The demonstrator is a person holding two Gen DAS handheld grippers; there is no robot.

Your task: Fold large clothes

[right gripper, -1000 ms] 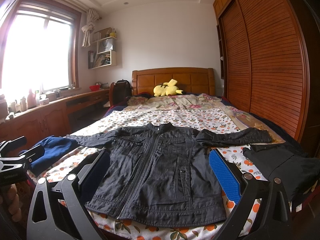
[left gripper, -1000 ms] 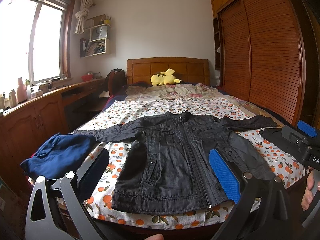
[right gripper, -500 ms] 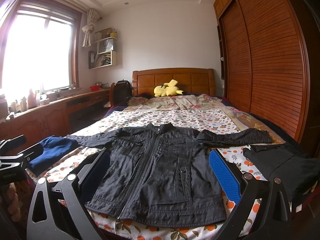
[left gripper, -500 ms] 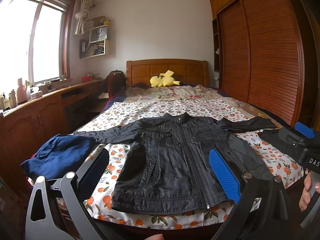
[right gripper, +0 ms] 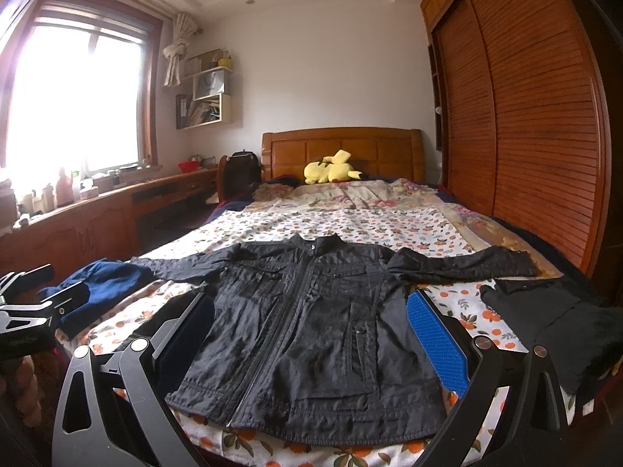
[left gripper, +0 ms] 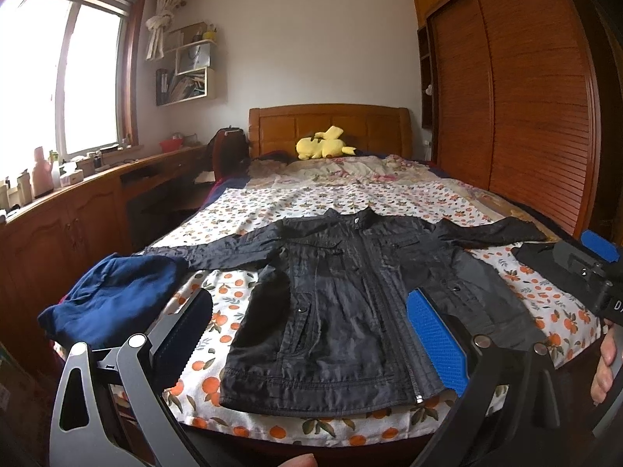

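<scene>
Jacket: the black jacket lies flat and zipped on the bed, at the near end, both sleeves spread out.
Done: we judge nothing is folded yet.
Left: sleeves in, then the body.
Left gripper: fingers apart, holding nothing, above the hem.
Right gripper: also apart and empty.
Only the left view: our fingers on the right handle.
Only the right view: the dark garment lies fully visible beside the jacket.
</scene>
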